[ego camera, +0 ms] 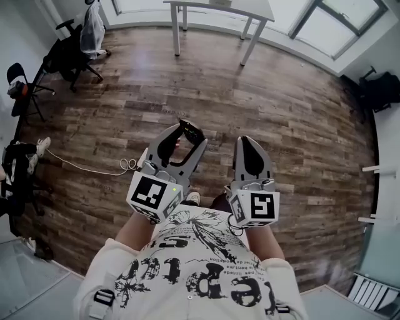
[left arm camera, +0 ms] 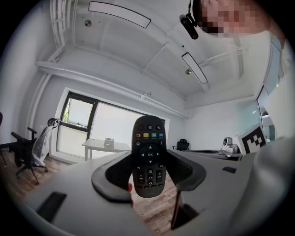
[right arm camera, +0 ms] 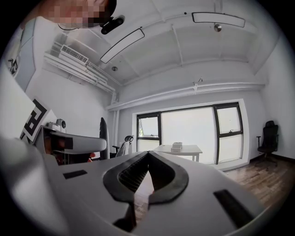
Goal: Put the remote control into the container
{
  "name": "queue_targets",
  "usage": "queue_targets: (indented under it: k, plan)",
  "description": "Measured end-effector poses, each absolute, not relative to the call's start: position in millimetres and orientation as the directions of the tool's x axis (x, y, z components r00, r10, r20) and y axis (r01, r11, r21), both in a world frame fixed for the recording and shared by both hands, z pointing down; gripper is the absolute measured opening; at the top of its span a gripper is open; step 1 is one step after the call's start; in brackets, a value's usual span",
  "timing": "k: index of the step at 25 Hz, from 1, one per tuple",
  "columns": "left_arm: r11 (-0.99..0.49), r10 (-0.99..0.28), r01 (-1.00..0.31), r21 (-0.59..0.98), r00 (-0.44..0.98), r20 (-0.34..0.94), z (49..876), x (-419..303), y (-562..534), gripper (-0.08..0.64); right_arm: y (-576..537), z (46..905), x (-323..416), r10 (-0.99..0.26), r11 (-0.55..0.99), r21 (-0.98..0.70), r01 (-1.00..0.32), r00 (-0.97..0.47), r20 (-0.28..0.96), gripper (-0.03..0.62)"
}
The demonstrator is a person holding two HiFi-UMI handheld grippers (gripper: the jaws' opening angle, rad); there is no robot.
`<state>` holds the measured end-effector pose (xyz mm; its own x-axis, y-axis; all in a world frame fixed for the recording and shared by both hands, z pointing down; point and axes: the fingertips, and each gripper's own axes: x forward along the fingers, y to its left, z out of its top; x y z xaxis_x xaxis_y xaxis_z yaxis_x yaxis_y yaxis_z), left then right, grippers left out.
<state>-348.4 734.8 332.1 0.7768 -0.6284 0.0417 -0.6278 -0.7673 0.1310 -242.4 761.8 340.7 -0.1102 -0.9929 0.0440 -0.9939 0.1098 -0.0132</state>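
I hold both grippers up in front of my chest, above a wooden floor. A black remote control (left arm camera: 149, 156) with coloured buttons stands upright between the wide-set jaws of my left gripper (left arm camera: 149, 176), which are shut on its sides. From the head view the remote control (ego camera: 192, 129) shows as a dark shape at the tips of the left gripper (ego camera: 189, 136). A small reddish bit shows at the remote's lower left edge. My right gripper (ego camera: 250, 141) is beside it, jaws shut with nothing between them; the right gripper view shows the right gripper (right arm camera: 148, 156) tips meeting. No container shows in any view.
A white table (ego camera: 219, 7) stands by the windows at the far side. Black office chairs (ego camera: 69, 56) and bags sit at the far left, and another chair (ego camera: 378, 90) at the right wall. A white cable (ego camera: 94, 165) lies on the floor to my left.
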Motion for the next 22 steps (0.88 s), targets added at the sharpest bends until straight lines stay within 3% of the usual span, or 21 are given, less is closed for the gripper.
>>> queue_targets:
  k: [9, 22]
  plan:
    - [-0.735, -0.66, -0.658, 0.165, 0.749, 0.049, 334.3, -325.2, 701.4, 0.235, 722.1, 362.6, -200.8, -0.984, 0.116, -0.029, -0.993, -0.119, 0.13, 0.003]
    - [-0.605, -0.782, -0.782, 0.15, 0.619, 0.072, 323.2, -258.7, 604.1, 0.235, 596.8, 341.2, -89.2, -0.974, 0.199, -0.087, -0.976, -0.207, 0.089, 0.003]
